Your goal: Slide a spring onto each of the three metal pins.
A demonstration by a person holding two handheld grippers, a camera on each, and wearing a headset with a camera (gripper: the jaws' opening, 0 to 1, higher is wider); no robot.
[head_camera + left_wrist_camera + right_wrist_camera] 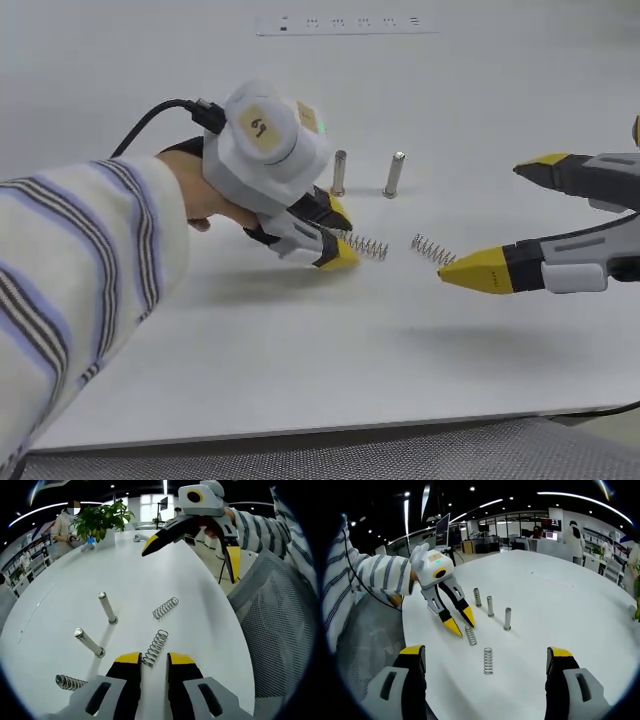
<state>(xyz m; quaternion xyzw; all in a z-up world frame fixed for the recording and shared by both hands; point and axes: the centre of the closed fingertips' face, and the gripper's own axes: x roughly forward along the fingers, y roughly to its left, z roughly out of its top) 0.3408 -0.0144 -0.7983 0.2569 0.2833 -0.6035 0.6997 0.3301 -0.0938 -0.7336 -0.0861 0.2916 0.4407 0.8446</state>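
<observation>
Springs (488, 660) lie on a white office table (570, 600).

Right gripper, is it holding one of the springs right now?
No: the right gripper has its jaws wide apart, and the nearest spring lies loose on the table between them.

The grey, yellow-tipped left gripper (155, 659) is holding its jaws slightly apart, with one end of a thin metal coil spring (155, 647) lying between the tips. A second coil spring (165, 608) is lying beyond it on the white round table (210, 625). Left of them a bare steel pin (89, 642), another bare pin (107, 608) and a spring-covered pin (70, 681) are standing.
</observation>
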